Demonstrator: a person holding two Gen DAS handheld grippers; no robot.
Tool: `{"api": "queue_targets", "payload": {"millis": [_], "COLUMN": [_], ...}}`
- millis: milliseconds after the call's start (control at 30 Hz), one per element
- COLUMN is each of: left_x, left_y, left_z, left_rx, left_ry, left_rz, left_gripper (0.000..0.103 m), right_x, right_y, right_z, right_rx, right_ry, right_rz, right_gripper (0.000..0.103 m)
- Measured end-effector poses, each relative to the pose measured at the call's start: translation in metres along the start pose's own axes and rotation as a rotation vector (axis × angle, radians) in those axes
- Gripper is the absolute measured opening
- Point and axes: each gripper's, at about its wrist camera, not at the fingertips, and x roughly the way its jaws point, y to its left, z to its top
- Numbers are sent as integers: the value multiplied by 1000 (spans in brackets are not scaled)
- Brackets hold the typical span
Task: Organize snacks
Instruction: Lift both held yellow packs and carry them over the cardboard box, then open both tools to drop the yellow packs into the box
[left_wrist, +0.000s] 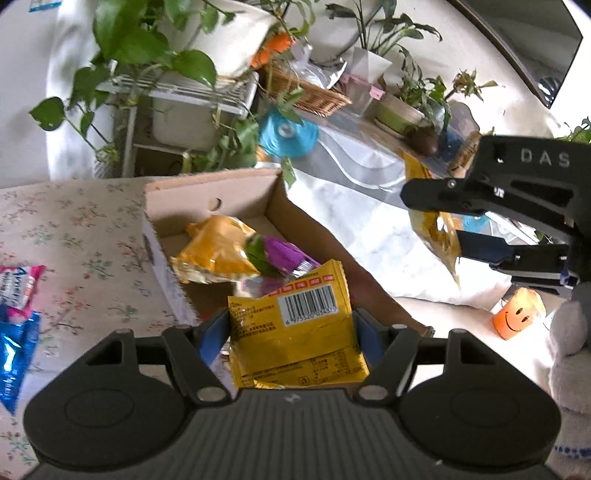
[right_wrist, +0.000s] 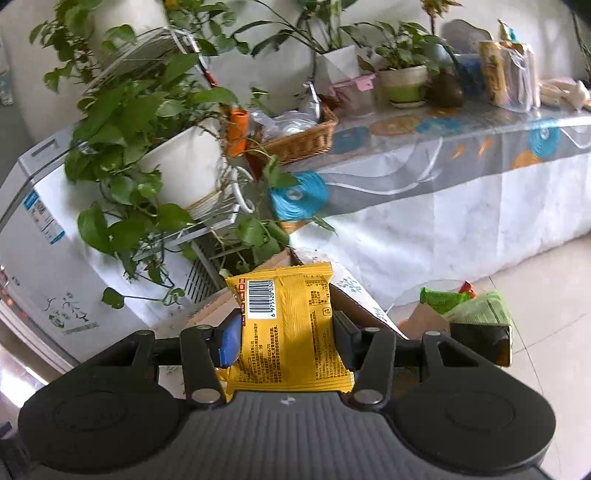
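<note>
My left gripper (left_wrist: 291, 328) is shut on a yellow snack packet (left_wrist: 295, 332) with a barcode, held over the near end of an open cardboard box (left_wrist: 236, 192). Inside the box lie a yellow-orange snack bag (left_wrist: 214, 251) and a purple packet (left_wrist: 284, 254). My right gripper (right_wrist: 286, 328) is shut on another yellow barcode packet (right_wrist: 288, 332), held in the air above the box's corner (right_wrist: 273, 264). The right gripper also shows in the left wrist view (left_wrist: 439, 218), to the right of the box, with its yellow packet (left_wrist: 436, 229) hanging from it.
A pink packet (left_wrist: 18, 284) and a blue packet (left_wrist: 14, 354) lie on the floral tablecloth (left_wrist: 74, 229) left of the box. Potted plants (right_wrist: 147, 122) on a white rack, a wicker basket (right_wrist: 303, 136) and a long covered table (right_wrist: 443, 177) stand behind. Green bags (right_wrist: 469, 302) lie on the floor.
</note>
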Motion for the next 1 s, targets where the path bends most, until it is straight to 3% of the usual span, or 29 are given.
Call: {"api": "queue_targets", "payload": {"millis": [200,300,400,467,633,1000], "left_x": [15,17,13,9,3,-22], "left_y": [-12,-17,-19,-17,-14,26], "left_z": [3,5,5,5,5,7], "left_rx": [7,22,33,29,35,14], "left_ry": [4,-5,-16,-22,-20,-29], "left_rz": [-14,-16,-4,-9,5,74], "left_gripper": [74,80,92,93,93,93], "right_x": [3,3,0,0,1,10], "right_y": [-9,-9,-11,-11,-8,8], "right_z": [0,1,1,1,1,-4], "right_rx": [57,68,81,81,80,23], "right_ry": [6,0,-11,-14,-11,37], "right_rz": [-27,-50,-48,-45,-17,20], "right_gripper": [58,61,72,80,89,95]}}
